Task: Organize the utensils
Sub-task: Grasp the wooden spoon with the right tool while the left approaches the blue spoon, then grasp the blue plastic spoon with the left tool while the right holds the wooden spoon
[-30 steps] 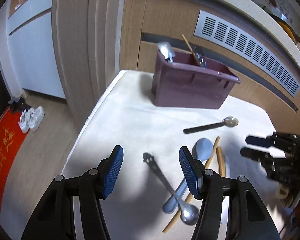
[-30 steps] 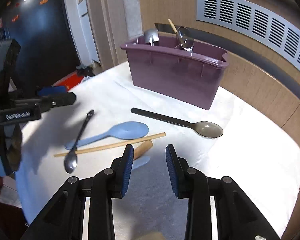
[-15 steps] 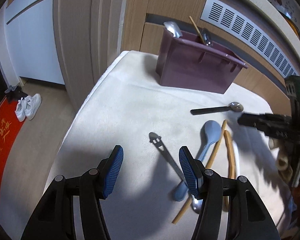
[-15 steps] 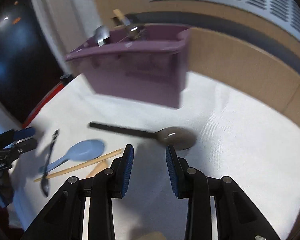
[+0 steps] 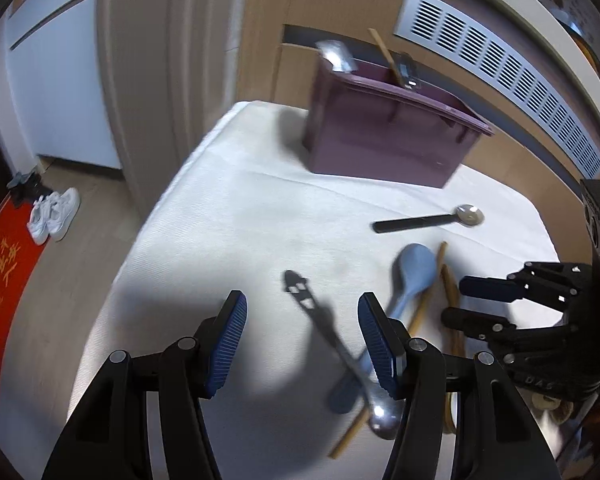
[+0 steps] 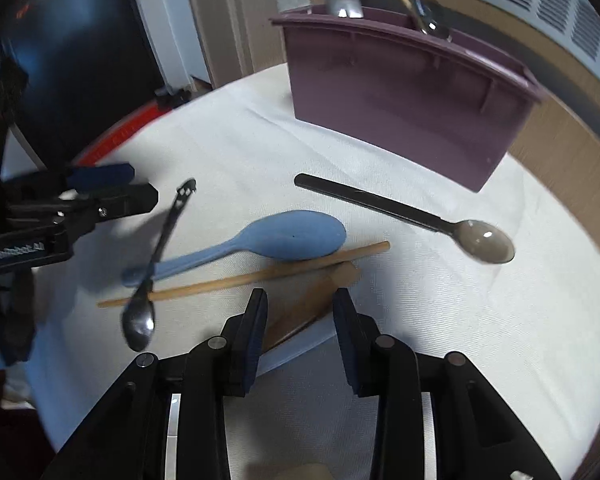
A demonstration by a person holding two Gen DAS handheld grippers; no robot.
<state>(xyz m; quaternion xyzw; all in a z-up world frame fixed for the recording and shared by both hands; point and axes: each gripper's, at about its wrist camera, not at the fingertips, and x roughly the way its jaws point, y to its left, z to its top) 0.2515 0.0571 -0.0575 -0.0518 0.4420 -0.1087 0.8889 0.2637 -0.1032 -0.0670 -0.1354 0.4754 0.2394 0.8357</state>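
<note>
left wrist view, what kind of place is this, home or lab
Most likely a home, near an entryway: white sneakers sit on the wood floor beside a red doormat, and a purple utensil caddy stands on a cloth-covered table.

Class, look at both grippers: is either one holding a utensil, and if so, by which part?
Neither. The left gripper and right gripper are both open and empty; the wooden utensil between the right fingers is not clamped.

We see a home: white sneakers (image 5: 54, 214) beside a red doormat (image 5: 2, 292) on wood flooring, wood-panelled cabinetry with a vent grille (image 5: 500, 68), and a cloth-covered table (image 5: 236, 216).
</note>
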